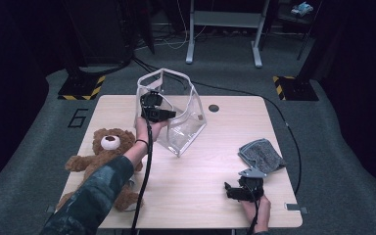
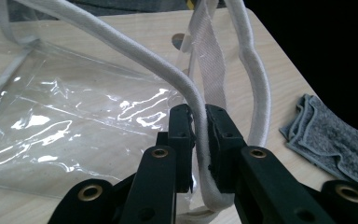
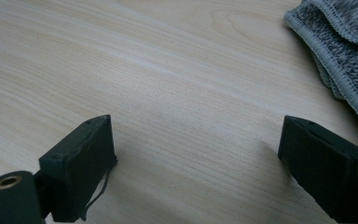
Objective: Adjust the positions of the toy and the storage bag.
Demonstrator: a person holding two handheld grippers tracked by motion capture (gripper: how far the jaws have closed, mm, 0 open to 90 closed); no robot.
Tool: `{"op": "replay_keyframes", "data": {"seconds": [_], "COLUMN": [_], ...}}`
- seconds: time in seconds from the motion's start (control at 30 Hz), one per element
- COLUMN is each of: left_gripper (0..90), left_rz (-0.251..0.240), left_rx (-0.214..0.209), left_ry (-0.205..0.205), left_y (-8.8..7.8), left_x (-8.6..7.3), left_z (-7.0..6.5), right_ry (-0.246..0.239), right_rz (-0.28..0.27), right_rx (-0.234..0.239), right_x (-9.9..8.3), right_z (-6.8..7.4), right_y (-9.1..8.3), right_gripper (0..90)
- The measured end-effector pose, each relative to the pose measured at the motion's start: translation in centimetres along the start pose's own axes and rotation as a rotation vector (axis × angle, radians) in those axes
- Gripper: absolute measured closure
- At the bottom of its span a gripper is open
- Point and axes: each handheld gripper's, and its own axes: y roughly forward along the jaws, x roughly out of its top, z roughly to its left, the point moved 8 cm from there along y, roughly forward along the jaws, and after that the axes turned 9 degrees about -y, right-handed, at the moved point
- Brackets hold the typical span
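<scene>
So far the left hand-held gripper (image 2: 200,140) is pinching the white rim of the clear bag (image 1: 176,115), holding it up on the tabletop (image 1: 200,171); the teddy bear (image 1: 105,159) lies outside, likely unpacked, while the right hand-held gripper (image 3: 196,172) rests spread wide

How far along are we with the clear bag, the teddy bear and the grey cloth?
Done: the left gripper is shut on the white rim of the clear bag, so the bag stands open on the table. In hand: holding that rim. Left, probably: the teddy bear and grey cloth lie outside the bag, and the right gripper rests open over bare wood, holding nothing.
</scene>
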Motion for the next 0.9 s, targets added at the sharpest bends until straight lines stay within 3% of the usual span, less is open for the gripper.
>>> {"op": "replay_keyframes", "data": {"seconds": [0.07, 0.17, 0.4, 0.5, 0.57, 0.8, 0.9], "left_gripper": [79.3, 74.0, 42.9, 38.8, 41.8, 71.5, 79.4], "left_rz": [-0.003, -0.001, -0.012, 0.011, 0.009, 0.036, 0.026], "left_rx": [-0.010, -0.008, 0.090, 0.061, 0.043, 0.002, -0.013], "left_ry": [-0.002, 0.027, 0.114, 0.109, 0.117, 0.145, 0.119], "left_y": [0.1, 0.1, -0.5, -0.7, -0.8, -0.3, -0.2], "left_x": [-0.3, -0.5, 0.3, 0.0, -0.2, -0.7, -0.6], "left_z": [-0.5, -1.1, 0.2, 0.5, 0.2, -0.9, -0.8], "right_ry": [0.007, 0.017, 0.011, 0.018, 0.016, 0.014, 0.016], "right_rz": [-0.001, -0.004, 0.001, -0.003, -0.001, -0.001, -0.003], "right_rx": [0.000, -0.009, -0.007, -0.011, -0.009, -0.011, -0.013], "right_x": [0.0, 0.1, 0.0, 0.1, 0.0, 0.0, 0.0], "right_z": [0.0, 0.0, -0.1, 0.0, 0.0, -0.1, -0.1], "right_y": [0.0, 0.1, 0.0, 0.0, 0.0, 0.0, 0.0], "right_gripper": [9.9, 9.8, 9.7, 9.6, 9.6, 9.5, 9.6]}}
